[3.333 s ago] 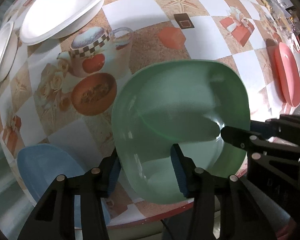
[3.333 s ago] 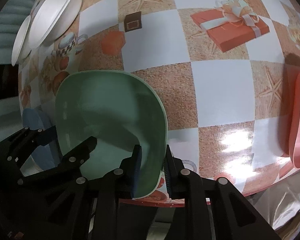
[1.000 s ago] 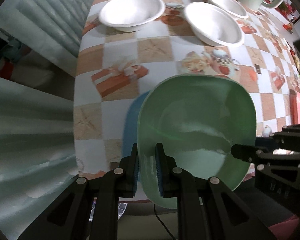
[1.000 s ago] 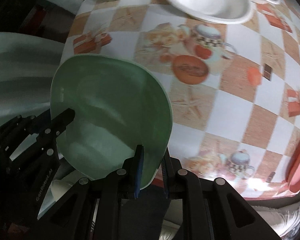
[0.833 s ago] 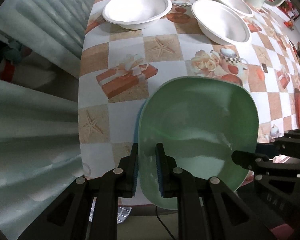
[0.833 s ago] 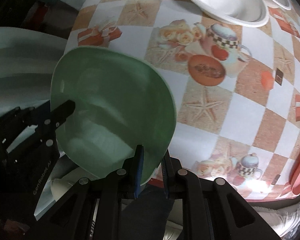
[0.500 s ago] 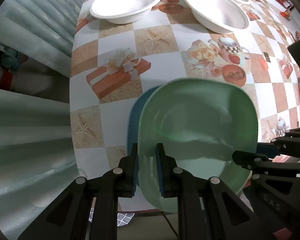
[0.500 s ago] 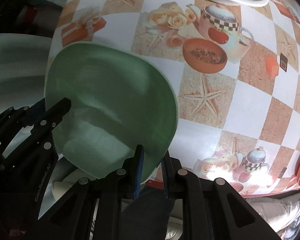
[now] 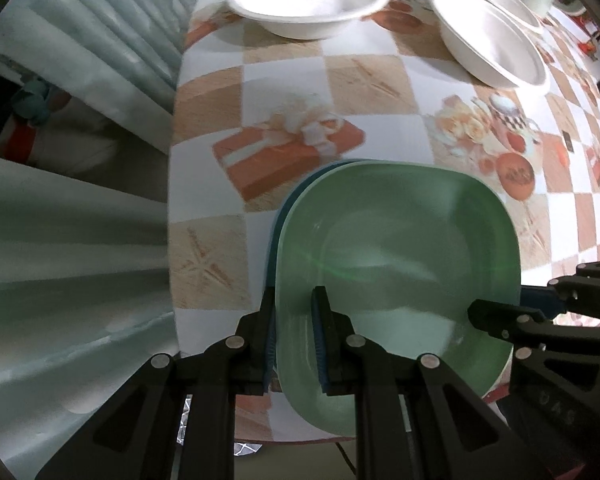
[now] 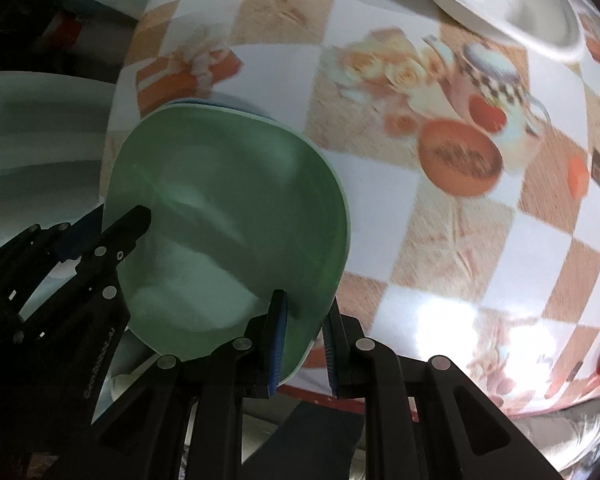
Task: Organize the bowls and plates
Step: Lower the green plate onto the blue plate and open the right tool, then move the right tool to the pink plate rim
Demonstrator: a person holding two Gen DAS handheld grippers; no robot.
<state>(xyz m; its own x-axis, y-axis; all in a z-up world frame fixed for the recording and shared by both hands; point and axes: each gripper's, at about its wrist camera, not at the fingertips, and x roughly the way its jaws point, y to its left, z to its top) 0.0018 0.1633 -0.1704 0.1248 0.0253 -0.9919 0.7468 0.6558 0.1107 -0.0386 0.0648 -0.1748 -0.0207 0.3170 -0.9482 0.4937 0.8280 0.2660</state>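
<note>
Green plate [image 9: 396, 240] pinched by both tools [image 9: 296, 336] [image 10: 302, 334] over blue plate [image 9: 288, 204] on checkered tablecloth [image 9: 220, 184].

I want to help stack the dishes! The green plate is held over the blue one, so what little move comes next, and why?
Probably ease the green plate straight down. The left gripper and right gripper each pinch its rim, and only a thin edge of the blue plate peeks out beneath, so they look nearly lined up. I can't tell whether they already touch.
</note>
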